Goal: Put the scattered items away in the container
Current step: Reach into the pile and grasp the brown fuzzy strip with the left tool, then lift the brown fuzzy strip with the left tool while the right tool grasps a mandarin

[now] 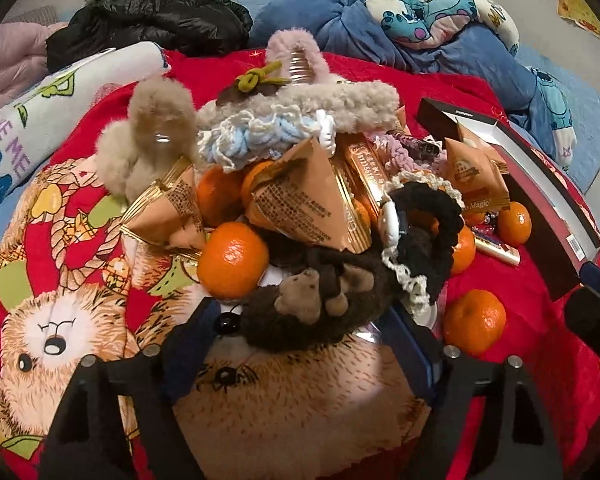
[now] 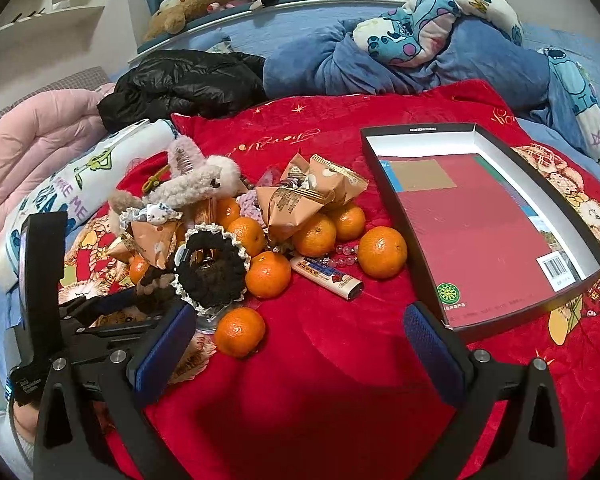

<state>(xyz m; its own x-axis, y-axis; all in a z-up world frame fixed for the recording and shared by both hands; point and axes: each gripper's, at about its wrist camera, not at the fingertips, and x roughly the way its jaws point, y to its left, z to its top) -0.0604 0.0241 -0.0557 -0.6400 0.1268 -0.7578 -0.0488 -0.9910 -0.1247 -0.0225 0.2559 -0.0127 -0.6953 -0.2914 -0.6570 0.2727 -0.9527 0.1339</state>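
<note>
We have the left gripper [image 1: 300, 344] spread wide around the brown fuzzy hair claw [image 1: 312, 308] at the pile's near edge (not yet pinched), right gripper [image 2: 296, 344] open and empty beside the box [image 2: 380, 152], which holds only a red book.

Both grippers' jaws wide apart.

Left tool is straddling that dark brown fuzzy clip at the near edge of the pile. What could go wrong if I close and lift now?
1. The dark brown fuzzy clip lies under the black crochet scrunchie and against a mandarin; lifting may drag the scrunchie or roll the fruit off.
2. The triangular snack packet leans over that spot and may slide down.
3. The box sits to the right, past the open right tool, so the carry may cross it.
</note>
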